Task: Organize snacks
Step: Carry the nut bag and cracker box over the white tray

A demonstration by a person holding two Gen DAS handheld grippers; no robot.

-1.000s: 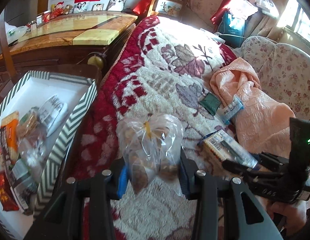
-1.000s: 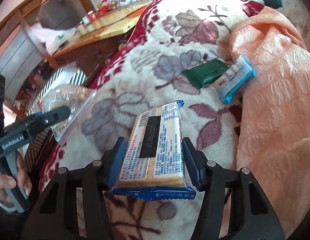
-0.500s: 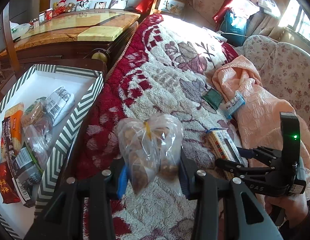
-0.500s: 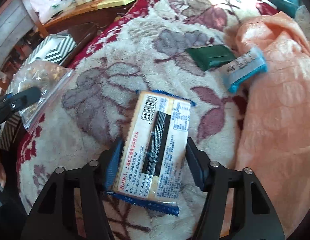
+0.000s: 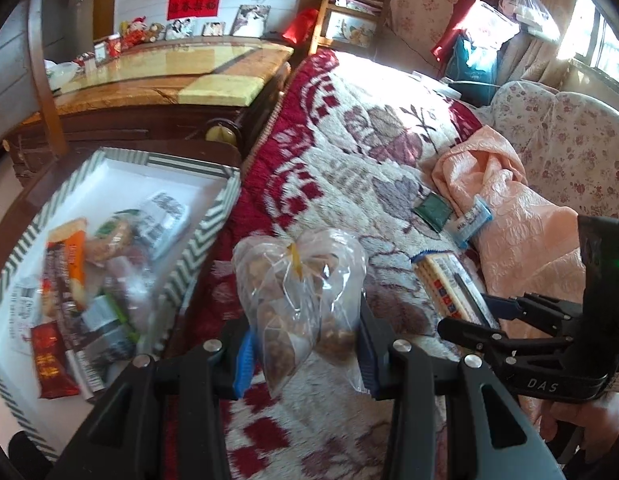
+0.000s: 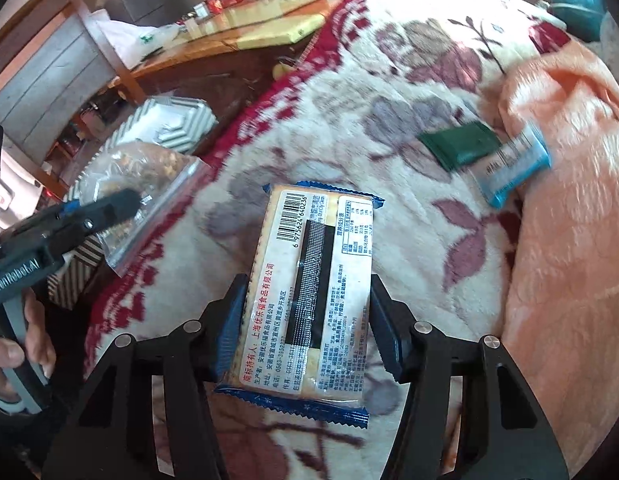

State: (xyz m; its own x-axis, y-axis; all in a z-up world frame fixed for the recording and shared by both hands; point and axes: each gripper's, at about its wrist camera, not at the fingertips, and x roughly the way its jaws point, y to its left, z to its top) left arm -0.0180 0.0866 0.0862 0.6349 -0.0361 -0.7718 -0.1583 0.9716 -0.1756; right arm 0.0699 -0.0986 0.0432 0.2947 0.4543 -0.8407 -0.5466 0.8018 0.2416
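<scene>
My left gripper (image 5: 305, 354) grasps a clear plastic bag of brown snacks (image 5: 299, 280), beside the chevron-striped white box (image 5: 197, 256). My right gripper (image 6: 307, 336) clamps a blue-edged rectangular cracker packet (image 6: 309, 292).

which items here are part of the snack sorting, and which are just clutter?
Job:
- clear snack bag in left gripper
- cracker pack in right gripper
- green packet
- blue-white packet
- striped box with snacks

Clutter:
- floral blanket
- peach cloth
- framed photos
- wooden cabinet
</scene>
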